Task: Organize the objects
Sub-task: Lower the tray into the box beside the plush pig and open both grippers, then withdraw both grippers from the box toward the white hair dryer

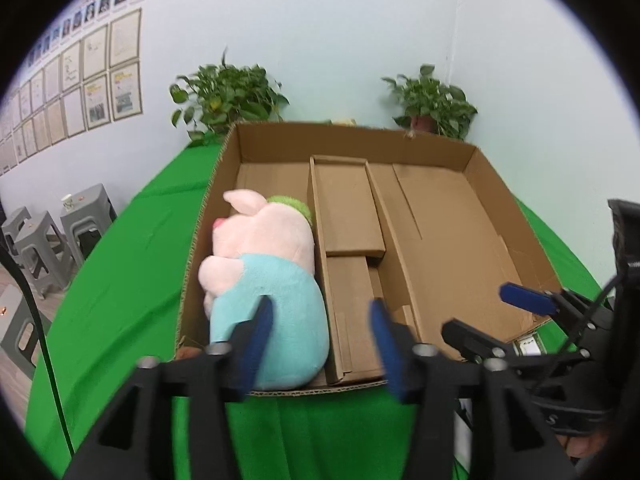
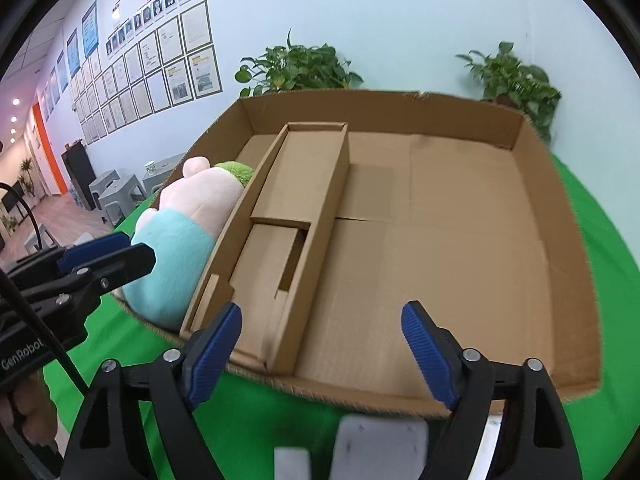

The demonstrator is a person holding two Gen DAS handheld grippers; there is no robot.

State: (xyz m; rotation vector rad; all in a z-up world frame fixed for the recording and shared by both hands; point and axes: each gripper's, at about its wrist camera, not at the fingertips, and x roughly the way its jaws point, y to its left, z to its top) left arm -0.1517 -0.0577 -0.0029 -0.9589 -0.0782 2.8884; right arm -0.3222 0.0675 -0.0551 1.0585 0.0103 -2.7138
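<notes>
A green-covered table carries a cardboard box.

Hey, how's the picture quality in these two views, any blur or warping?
Left wrist view: strong fisheye bend with dark corners; the plush toy is soft, and the left tool is smeared. Right wrist view: same bend; the cardboard box rim looks slightly blurred.

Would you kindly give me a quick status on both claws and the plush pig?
Left claw open, empty. Right claw open, empty. Plush pig lying in cardboard box, left compartment. Nothing in the way.
</notes>
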